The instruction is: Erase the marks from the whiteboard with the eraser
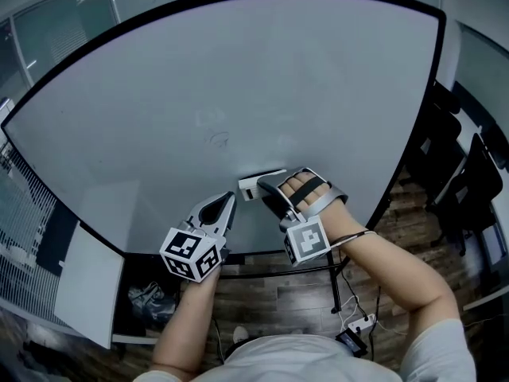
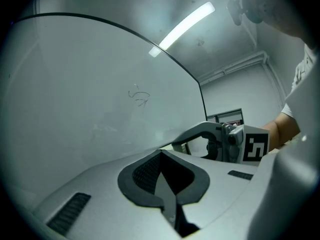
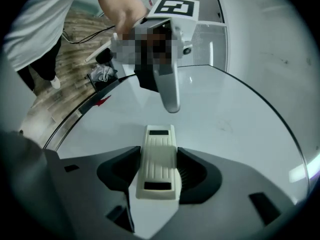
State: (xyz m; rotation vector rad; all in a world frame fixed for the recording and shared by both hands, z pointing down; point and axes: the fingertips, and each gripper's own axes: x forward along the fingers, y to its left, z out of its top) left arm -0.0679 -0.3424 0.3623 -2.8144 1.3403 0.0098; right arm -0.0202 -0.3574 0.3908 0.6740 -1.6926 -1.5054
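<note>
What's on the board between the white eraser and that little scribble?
Nothing. Only the bare surface of the big glossy whiteboard lies between the cream plastic eraser and the faint grey scribble. The head view shows this best.

A large whiteboard (image 1: 238, 78) in a black frame fills the far part of the scene, with faint marks (image 1: 215, 138) near its middle. Below them, the right gripper (image 1: 270, 191) presses a white eraser (image 1: 256, 184) against the board. Just left of it, the left gripper (image 1: 219, 210) points at the board's near edge. Dark chairs (image 1: 469, 189) stand at the right.
</note>
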